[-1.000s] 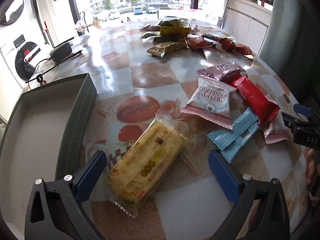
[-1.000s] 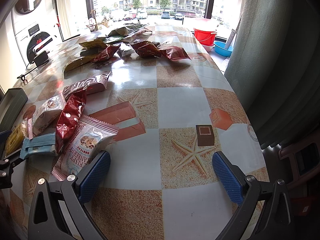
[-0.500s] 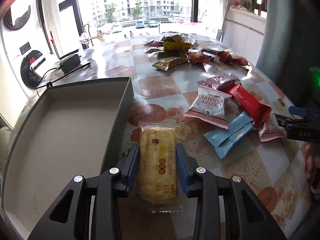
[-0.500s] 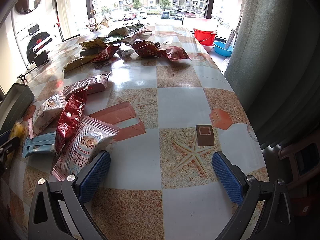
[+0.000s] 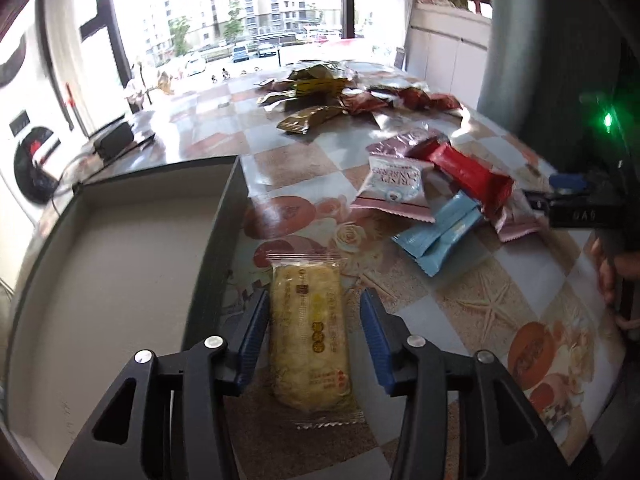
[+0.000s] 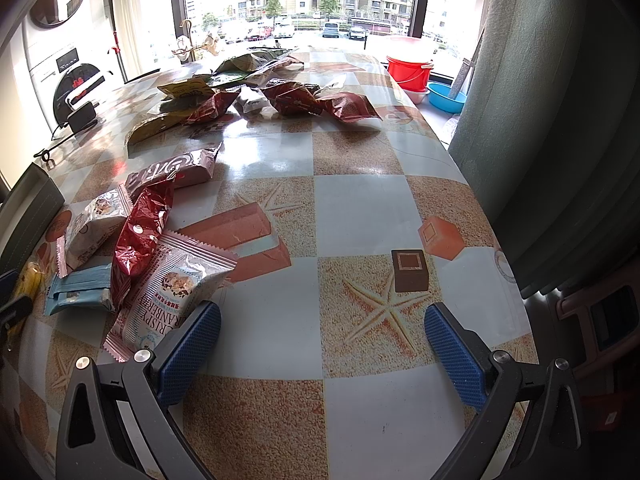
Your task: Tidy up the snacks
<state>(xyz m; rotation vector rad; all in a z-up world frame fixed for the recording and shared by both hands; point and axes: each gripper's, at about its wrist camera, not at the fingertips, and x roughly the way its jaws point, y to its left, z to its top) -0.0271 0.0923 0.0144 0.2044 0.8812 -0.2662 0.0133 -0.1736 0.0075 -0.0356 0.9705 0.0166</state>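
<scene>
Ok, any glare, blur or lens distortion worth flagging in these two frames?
Left wrist view: blown-out window, motion-softened far snacks, dark corners. Right wrist view: sharper, window glare streaks the table, fisheye bends the table edge and curtain.

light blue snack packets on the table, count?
2: light blue packets, stacked side by side, between the yellow cake pack and the red wrapper. More could hide under the pile.
</scene>
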